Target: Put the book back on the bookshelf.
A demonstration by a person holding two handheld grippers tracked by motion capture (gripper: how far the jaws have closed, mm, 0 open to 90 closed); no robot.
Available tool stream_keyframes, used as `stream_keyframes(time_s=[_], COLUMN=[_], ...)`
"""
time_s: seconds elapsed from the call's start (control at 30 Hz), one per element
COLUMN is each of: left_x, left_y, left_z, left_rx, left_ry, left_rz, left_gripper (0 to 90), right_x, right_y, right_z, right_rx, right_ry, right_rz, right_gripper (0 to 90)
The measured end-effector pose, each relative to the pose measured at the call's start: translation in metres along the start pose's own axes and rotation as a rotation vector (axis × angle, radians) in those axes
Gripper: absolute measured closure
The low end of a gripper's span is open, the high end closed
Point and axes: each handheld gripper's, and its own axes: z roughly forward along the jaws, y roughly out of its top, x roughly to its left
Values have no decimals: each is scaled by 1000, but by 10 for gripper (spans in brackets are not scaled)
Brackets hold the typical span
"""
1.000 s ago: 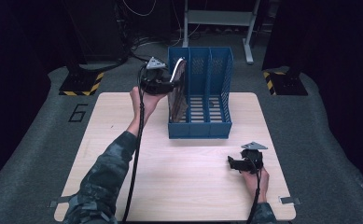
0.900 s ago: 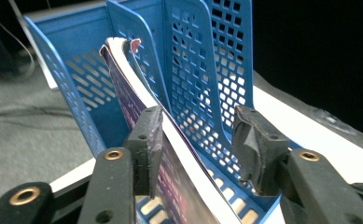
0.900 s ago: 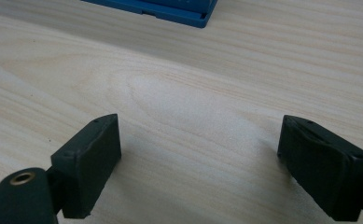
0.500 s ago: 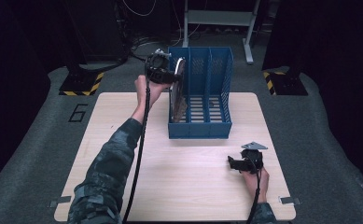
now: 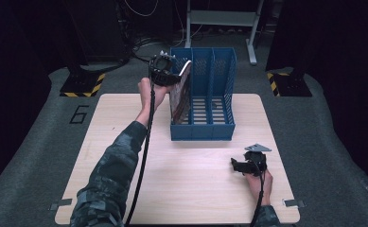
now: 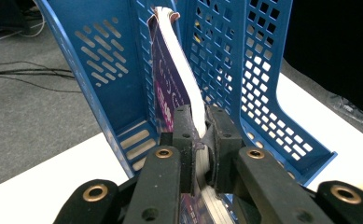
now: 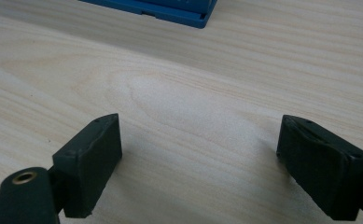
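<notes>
While my left arm stretched forward, its gripper [image 5: 165,71] clamped the book [image 5: 181,92] in the file rack [image 5: 214,127]. My right gripper [image 5: 248,165] rested low on the bench [image 5: 125,142], jaws apart.

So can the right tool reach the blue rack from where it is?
Probably yes: the right tool sits open on the wooden table, with bare tabletop between it and the blue plastic file rack.

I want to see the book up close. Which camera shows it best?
The left gripper view: the book stands close, its white page edge pinched in the left tongs, inside the blue rack. The high view shows it small. The right gripper view looks elsewhere.
</notes>
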Motion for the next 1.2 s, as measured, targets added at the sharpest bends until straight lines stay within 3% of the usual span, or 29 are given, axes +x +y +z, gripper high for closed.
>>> stream_keyframes(time_s=[0.23, 0.5, 0.67, 0.93, 1.2], left_x=[1, 3, 5, 6, 11], left_y=[-3, -2, -1, 3, 4], left_z=[-3, -5, -1, 10, 22], left_rx=[-50, -116, -157, -175, -197], left_ry=[7, 50, 65, 76, 78], left_rz=[-19, -40, -87, -149, -253], left_gripper=[845, 846, 846, 846, 846], right_x=[0, 0, 0, 0, 0], right_y=[0, 0, 0, 0, 0], right_z=[0, 0, 0, 0, 0], right_rx=[3, 4, 4, 8, 3], right_ry=[-9, -13, -13, -13, -15], right_rz=[2, 2, 2, 4, 5], right_gripper=[137, 138, 138, 140, 141])
